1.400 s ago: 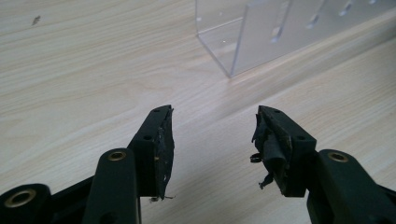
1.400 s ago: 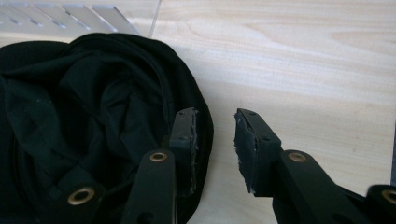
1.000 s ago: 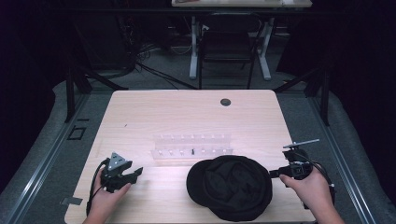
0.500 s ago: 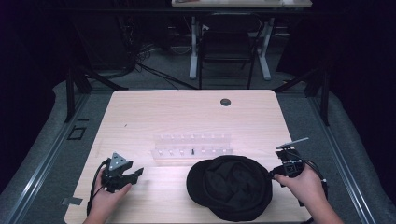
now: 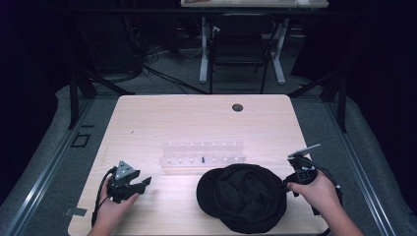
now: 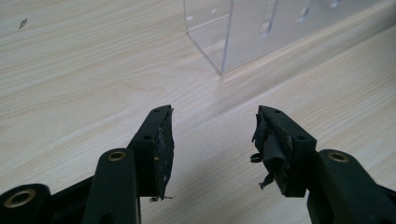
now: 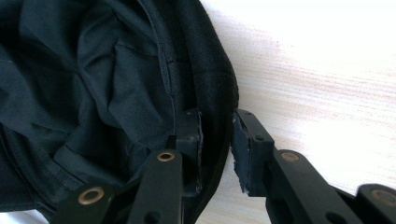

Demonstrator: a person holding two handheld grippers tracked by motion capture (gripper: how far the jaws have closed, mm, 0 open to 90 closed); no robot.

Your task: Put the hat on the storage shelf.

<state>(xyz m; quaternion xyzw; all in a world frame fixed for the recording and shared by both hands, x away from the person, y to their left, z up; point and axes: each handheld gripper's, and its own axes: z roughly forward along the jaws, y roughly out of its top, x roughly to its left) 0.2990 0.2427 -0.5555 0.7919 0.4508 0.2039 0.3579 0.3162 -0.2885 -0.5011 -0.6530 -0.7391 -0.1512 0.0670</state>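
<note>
A black cap [image 5: 241, 196] lies open side up on the front right of the wooden table [image 5: 196, 118]. My right gripper [image 5: 286, 186] is at its right edge. In the right gripper view one jaw is inside the cap [image 7: 93, 84] and the other outside, with the rim between them. The jaws of the right gripper [image 7: 217, 126] have just been closing, and a thin gap still shows at the outer pad [image 7: 243, 149]. My left gripper [image 5: 145, 183] rests at the front left, open. Nothing lies between the jaws of the left gripper [image 6: 212, 126], just bare wood.
A clear acrylic rack [image 5: 201, 152] with slots stands mid-table just behind the cap, and its corner [image 6: 261, 28] is ahead of the left jaws. A small dark piece [image 5: 203, 159] sits in it. A round grommet hole [image 5: 237, 107] is near the far edge.
My right hand has come down and left to the cap, so the jaws now straddle its rim. The left hand has stayed where it was.
</note>
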